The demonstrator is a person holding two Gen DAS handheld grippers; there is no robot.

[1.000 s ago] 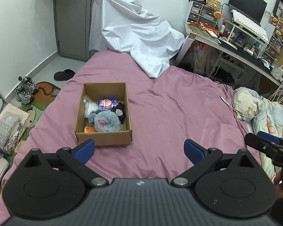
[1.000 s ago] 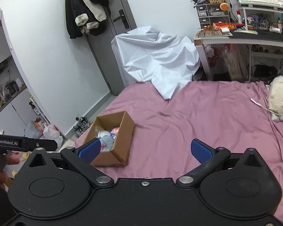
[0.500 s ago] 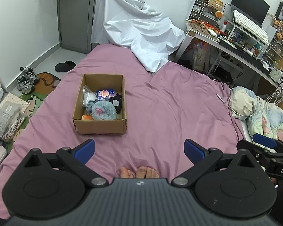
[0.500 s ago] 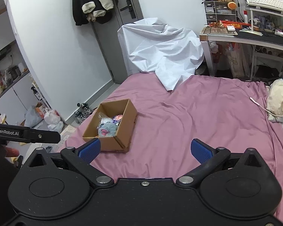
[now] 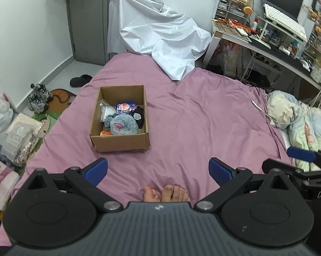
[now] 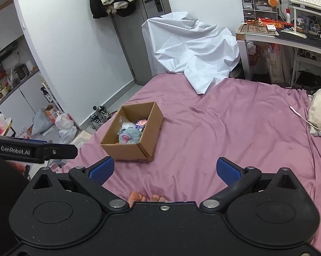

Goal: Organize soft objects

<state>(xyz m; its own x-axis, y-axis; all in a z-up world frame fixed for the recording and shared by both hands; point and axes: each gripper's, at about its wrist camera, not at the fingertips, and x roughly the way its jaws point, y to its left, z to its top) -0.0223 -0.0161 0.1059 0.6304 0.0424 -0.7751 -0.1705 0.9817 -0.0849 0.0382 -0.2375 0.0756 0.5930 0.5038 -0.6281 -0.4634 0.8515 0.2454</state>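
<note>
Apparently we are finishing: soft toys are sitting in the brown cardboard box [image 5: 119,117], pink bed [image 5: 203,128] bare, both tongs [image 5: 158,168] [image 6: 164,170] gaping empty.

Bed [image 5: 203,128] under a wrinkled pink sheet. Ahead of the left-hand jaws, on the sheet: open cardboard box [image 5: 119,143]. Far beyond, draped over the bed's end: white cloth [image 5: 160,32]. Right of the jaws: crumpled bedding [image 5: 305,123]. Between the jaws, low: bare toes [image 5: 166,193].
</note>
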